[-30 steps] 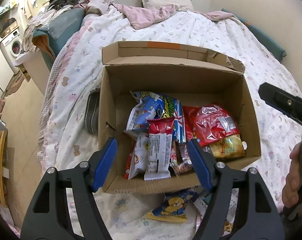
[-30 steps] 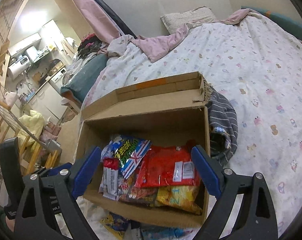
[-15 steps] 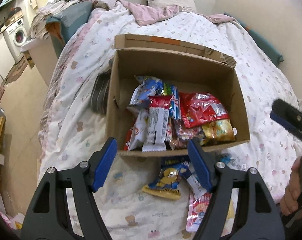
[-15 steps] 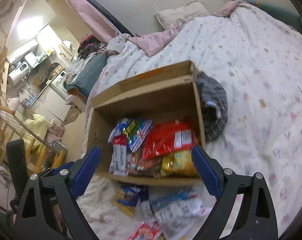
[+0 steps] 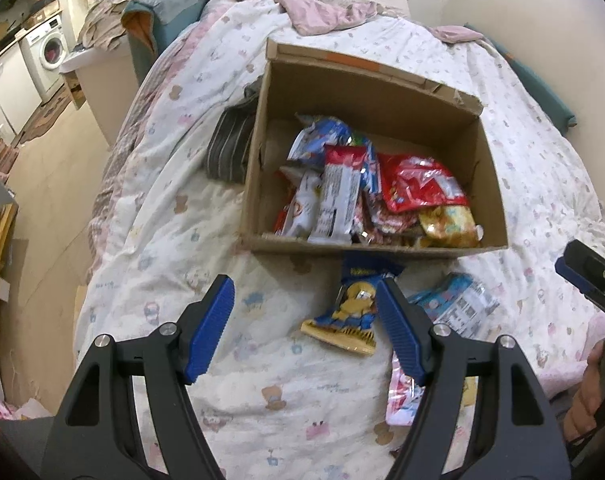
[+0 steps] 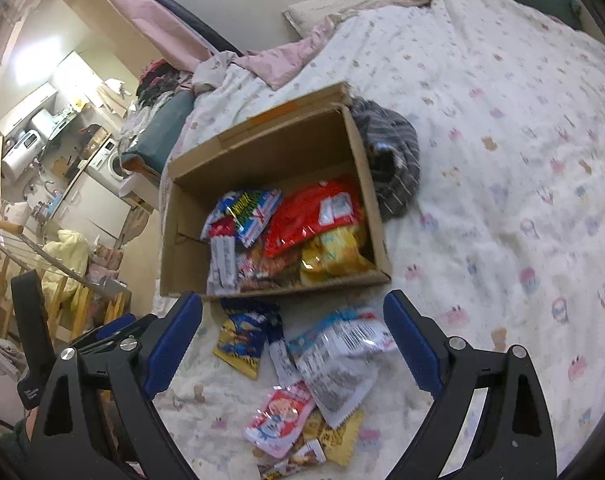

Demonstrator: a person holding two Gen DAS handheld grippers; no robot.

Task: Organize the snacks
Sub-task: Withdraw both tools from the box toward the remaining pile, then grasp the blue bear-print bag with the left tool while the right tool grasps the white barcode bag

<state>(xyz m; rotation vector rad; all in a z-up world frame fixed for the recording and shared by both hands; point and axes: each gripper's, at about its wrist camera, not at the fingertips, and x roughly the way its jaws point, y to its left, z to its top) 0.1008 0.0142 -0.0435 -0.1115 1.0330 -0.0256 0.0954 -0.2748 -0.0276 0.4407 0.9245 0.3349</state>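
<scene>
Lower snack packets in the cardboard box (image 5: pixel 258 184) lie buried under upper ones. The pink packet (image 5: pixel 400 400) sits partly behind the left claw (image 5: pixel 304 316). Package print is too blurred to read.

The left gripper (image 5: pixel 304 312) and the right gripper (image 6: pixel 292 334) both point forward and downward with jaws spread wide and nothing between the blue pads, the right gripper being held from below by a hand (image 5: pixel 590 396) at the frame edge
</scene>
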